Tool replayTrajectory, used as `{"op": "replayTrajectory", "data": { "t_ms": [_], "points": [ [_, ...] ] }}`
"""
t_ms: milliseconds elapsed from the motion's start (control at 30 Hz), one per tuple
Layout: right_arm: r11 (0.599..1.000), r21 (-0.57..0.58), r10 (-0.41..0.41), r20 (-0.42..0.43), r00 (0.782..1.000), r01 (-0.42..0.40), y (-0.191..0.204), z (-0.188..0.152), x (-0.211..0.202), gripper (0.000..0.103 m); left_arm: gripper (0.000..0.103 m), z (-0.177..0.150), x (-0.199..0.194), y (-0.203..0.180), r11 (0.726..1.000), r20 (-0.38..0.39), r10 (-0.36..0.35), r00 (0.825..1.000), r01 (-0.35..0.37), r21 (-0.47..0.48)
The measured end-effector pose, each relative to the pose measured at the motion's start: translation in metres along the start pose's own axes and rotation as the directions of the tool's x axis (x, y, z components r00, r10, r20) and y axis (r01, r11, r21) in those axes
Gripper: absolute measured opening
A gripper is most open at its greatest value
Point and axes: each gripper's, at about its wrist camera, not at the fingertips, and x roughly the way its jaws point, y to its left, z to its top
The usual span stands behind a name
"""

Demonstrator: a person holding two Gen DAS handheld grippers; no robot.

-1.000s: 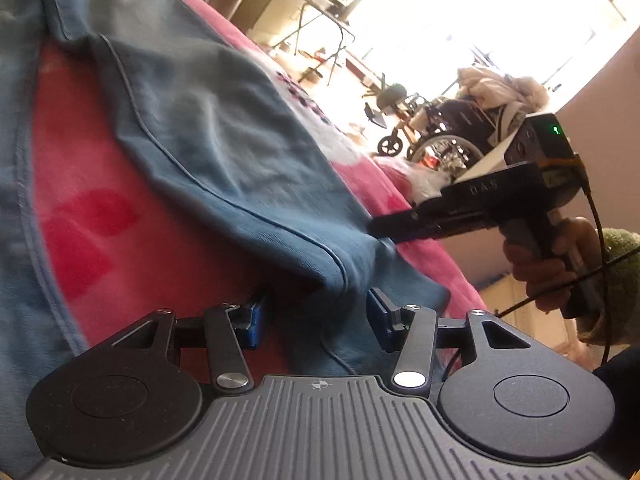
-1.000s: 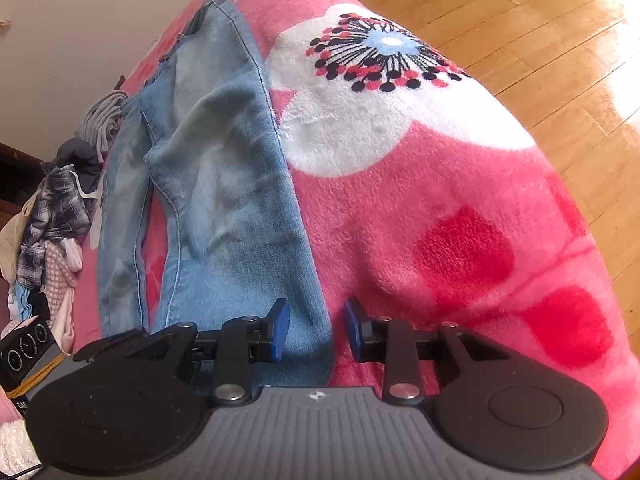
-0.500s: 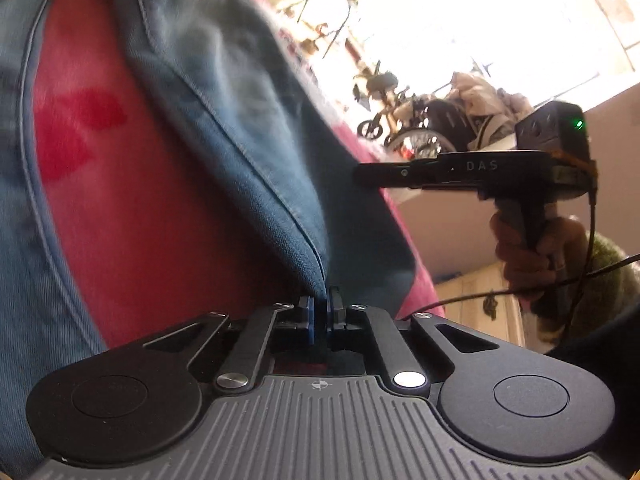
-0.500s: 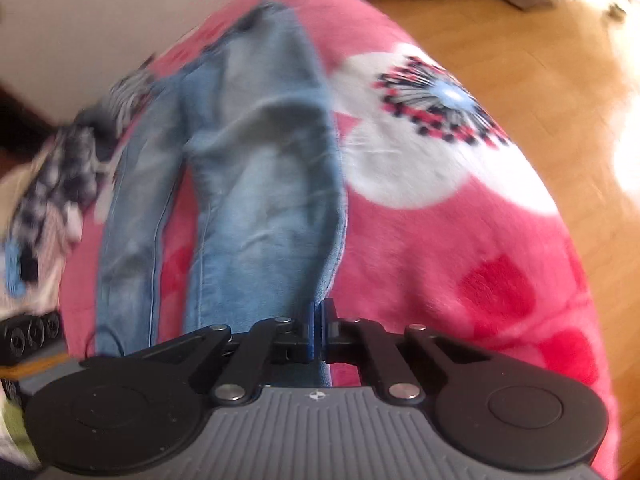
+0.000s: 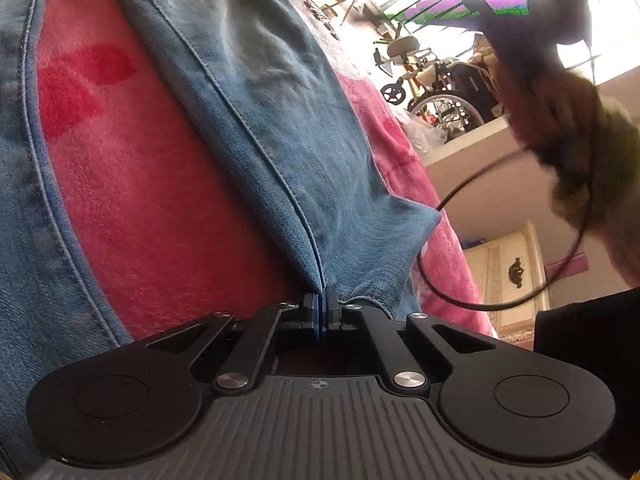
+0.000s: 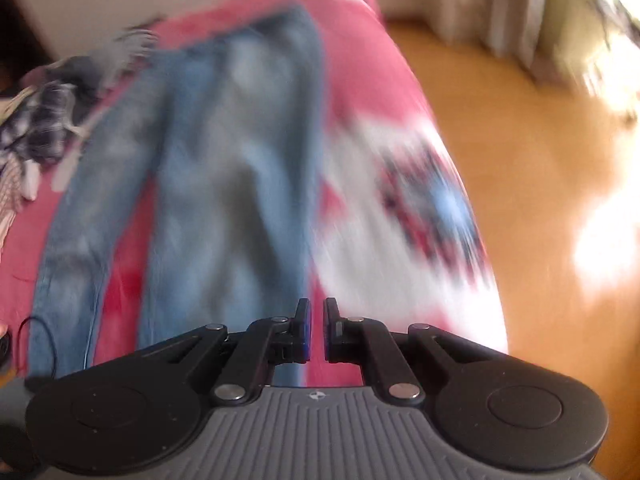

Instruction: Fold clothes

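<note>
Jeans (image 6: 224,200) lie flat and long on a fuzzy pink blanket (image 5: 140,200) on the bed. Both legs are stretched out side by side, with a strip of pink showing between them. The blanket has red spots and a big white flower on it.

Down at the foot end, the left gripper (image 5: 323,300) is clenched tight on the jeans. Its two blue pads are pressed together on the seam edge of one leg, right by the hem. The cloth bunches up a bit where it is pinched. The far corner of that hem sticks up in a point.

From the left side I can see a hand (image 5: 552,108) in a fuzzy green sleeve (image 5: 600,168), up in the air past the edge of the bed. It is very blurry. A thin black cable (image 5: 460,296) loops down under it.

The right gripper (image 6: 316,324) hangs above the same leg, near its outer edge. Its jaws are opening a little, with a thin gap between the pads. I see no cloth in that gap, only pink behind it, but the view is smeared.

A heap of other clothes (image 6: 40,128) sits beside the top of the jeans. The wood floor (image 6: 520,160) shines in the sun. A wheelchair (image 5: 448,96) stands by the bright window.
</note>
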Motion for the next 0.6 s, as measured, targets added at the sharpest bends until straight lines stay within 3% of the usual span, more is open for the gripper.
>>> {"op": "replayTrajectory", "data": {
  "t_ms": [167,233,333,500,600],
  "points": [
    [0.966,-0.248,0.106,0.099,0.989,-0.079,0.054,0.045,0.057,0.006,0.0,-0.002,-0.009,0.001,1.0,0.01,-0.002,1.0,0.002,-0.002],
    [0.944,-0.3,0.167,0.088,0.982,-0.134,0.071,0.051,0.078,0.006,0.0,-0.002,-0.008,0.001,1.0,0.007,0.006,1.0,-0.006,0.002],
    [0.904,-0.407,0.154,0.017,0.988,-0.133,0.089,0.035,0.102,0.006,0.0,-0.003,-0.008,0.001,1.0,0.007,0.013,1.0,-0.013,0.008],
    [0.916,-0.289,0.268,-0.072,0.961,-0.278,0.058,-0.023,0.063,0.006,0.0,-0.007,-0.011,0.002,0.999,0.015,0.017,1.0,-0.017,0.029],
    [0.889,-0.309,0.298,-0.173,0.939,-0.339,0.054,-0.039,0.042,0.007,0.0,-0.007,-0.009,0.004,0.999,0.01,0.016,1.0,-0.017,0.038]
  ]
}}
